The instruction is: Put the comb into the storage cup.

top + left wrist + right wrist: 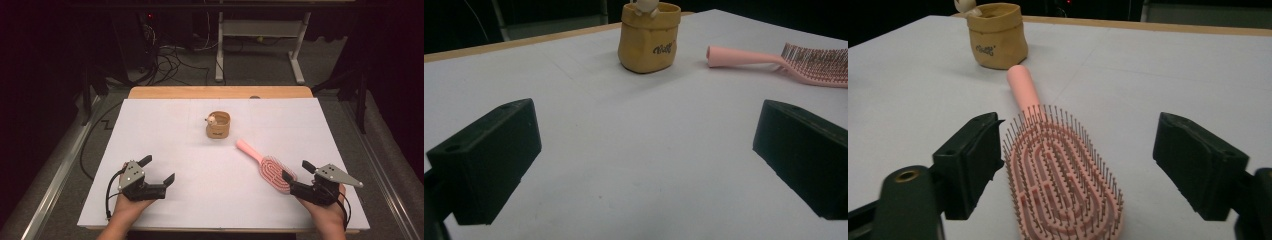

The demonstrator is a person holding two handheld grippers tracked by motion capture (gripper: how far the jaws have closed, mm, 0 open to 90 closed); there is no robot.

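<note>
My right tool (296, 171), lower right, stands apart around the brush (272, 172) head, not pressing; my left tool (160, 168), lower left, gapes empty

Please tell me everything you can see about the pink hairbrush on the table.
The pink plastic hairbrush lies flat on the white table, bristles up. Its oval, slotted head carries rows of thin pins; its smooth round handle points toward the tan pouch without touching it. The head lies between the open jaws of the right gripper, whose pads do not press on it.
</note>
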